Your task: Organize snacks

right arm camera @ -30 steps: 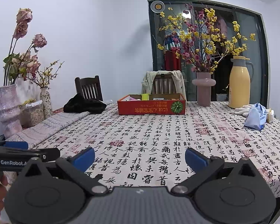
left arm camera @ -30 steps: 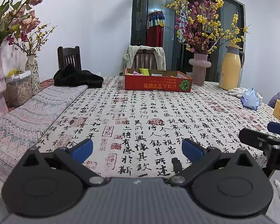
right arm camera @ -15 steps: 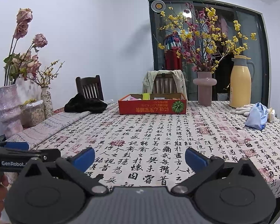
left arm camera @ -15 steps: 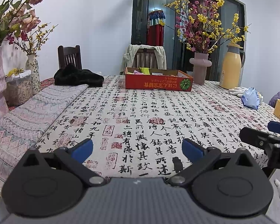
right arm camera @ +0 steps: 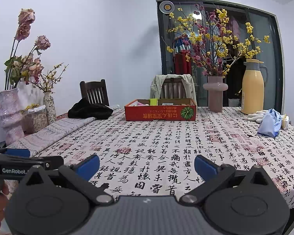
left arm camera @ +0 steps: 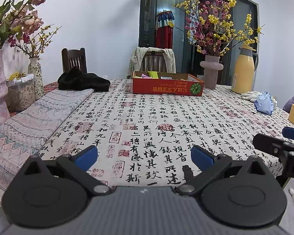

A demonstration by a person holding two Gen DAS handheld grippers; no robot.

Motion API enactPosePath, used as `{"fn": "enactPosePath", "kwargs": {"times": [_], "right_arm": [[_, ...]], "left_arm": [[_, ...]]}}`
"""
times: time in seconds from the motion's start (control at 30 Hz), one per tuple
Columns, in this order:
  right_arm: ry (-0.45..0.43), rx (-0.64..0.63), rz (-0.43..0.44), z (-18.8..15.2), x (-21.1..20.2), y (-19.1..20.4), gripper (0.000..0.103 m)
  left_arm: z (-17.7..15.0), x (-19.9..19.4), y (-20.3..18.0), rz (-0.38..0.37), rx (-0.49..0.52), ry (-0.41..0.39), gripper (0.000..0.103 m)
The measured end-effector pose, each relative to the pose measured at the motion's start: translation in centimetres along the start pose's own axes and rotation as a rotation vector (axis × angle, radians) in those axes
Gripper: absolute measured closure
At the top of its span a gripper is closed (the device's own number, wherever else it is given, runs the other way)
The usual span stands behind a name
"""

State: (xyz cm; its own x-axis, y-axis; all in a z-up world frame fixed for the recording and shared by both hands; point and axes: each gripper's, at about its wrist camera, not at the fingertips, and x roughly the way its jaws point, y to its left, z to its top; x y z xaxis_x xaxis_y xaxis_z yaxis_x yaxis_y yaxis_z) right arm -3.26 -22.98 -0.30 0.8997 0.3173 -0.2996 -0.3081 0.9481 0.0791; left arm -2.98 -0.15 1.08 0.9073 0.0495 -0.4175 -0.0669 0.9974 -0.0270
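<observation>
- Since a second ago hardly anything is shifted: both views are carried only a touch nearer the tabletop (left arm camera: pixel 147 117), and nothing on it is displaced.
- The left gripper (left arm camera: pixel 144 156) is held low over the near edge, its blue pads spread wide with nothing between them.
- The right gripper (right arm camera: pixel 147 166) is held the same way just beside it, likewise spread wide and empty; each one is seen at the edge of the other's view.
- The red box (right arm camera: pixel 160 112) with the snacks (right arm camera: pixel 153 101) is found at the far end of the tabletop, well apart from both grippers; a green packet and pale wrappers are seen inside, though the rest cannot be told.
- A blue bag (right arm camera: pixel 269 124) is laid near the right edge, beside white gloves (right arm camera: pixel 256 115).
- A yellow flask (right arm camera: pixel 252 87) and a vase (right arm camera: pixel 215 94) of blossoms are stood right of the box.
- A black cloth (left arm camera: pixel 83 81) is heaped at the far left.
</observation>
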Motion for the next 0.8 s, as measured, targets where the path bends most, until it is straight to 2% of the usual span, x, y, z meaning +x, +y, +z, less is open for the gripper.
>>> {"fn": "enactPosePath", "kwargs": {"times": [0.8], "right_arm": [[0.008, 0.005, -0.005, 0.06, 0.18, -0.03, 0.0]], "left_arm": [[0.18, -0.07, -0.08, 0.014, 0.007, 0.001, 0.0]]}}
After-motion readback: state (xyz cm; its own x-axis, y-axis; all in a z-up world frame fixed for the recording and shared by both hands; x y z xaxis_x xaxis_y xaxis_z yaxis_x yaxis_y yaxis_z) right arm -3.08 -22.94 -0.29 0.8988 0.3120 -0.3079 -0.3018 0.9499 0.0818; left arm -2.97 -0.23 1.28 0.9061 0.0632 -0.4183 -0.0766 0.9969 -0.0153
